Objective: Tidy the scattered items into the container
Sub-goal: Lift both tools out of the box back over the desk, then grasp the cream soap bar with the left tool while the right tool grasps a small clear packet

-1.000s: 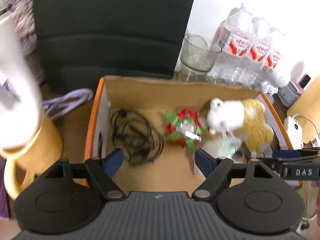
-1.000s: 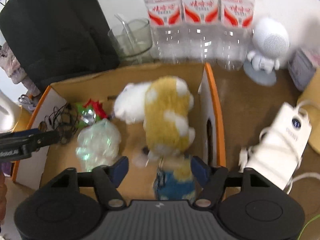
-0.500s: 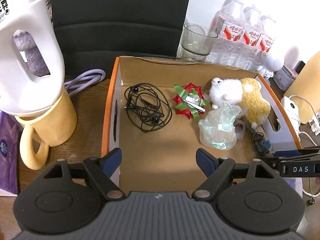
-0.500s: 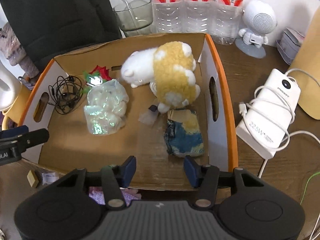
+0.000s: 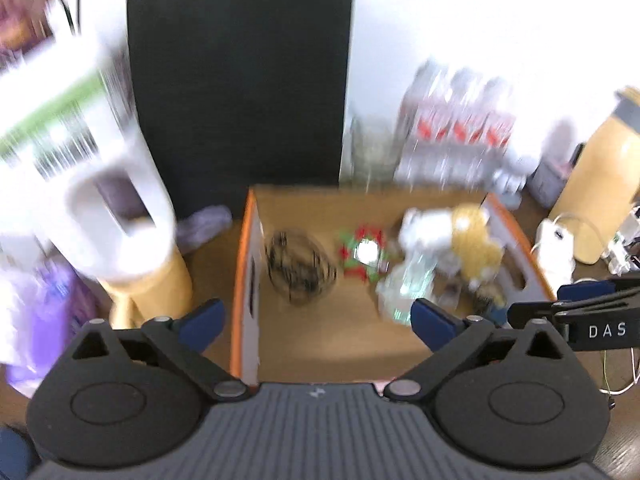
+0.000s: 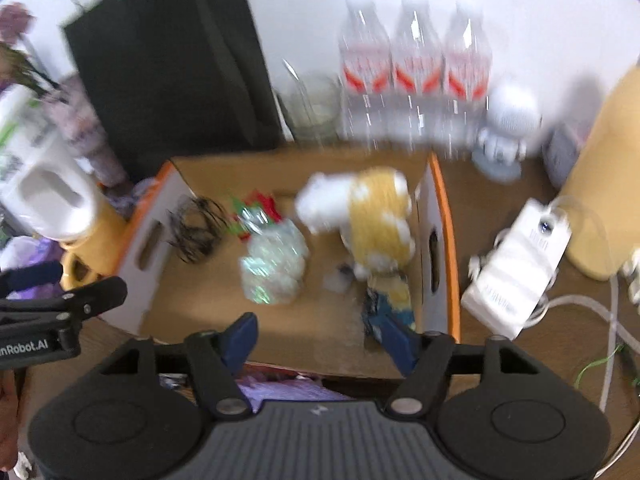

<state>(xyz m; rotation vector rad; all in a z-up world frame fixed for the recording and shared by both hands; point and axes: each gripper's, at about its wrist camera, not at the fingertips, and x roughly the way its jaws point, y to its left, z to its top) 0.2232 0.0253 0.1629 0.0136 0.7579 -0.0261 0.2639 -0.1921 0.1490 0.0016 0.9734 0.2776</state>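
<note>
— What sits in the cardboard box (image 5: 245,280)?
— A tangle of black cable (image 5: 298,266), a red and green bow (image 5: 362,252), a crinkly clear bag (image 5: 408,284), and a white and yellow plush toy (image 5: 452,232); the blur makes the rest hard to name.
— And the left gripper (image 5: 316,322)?
— Its jaws are opening, with nothing between them.

We see a brown box (image 6: 444,240) with orange edges. In it we see a white and yellow plush (image 6: 372,208), a red and green bow (image 5: 362,250), black cords (image 5: 300,266) and a blue and yellow pouch (image 6: 390,300).
</note>
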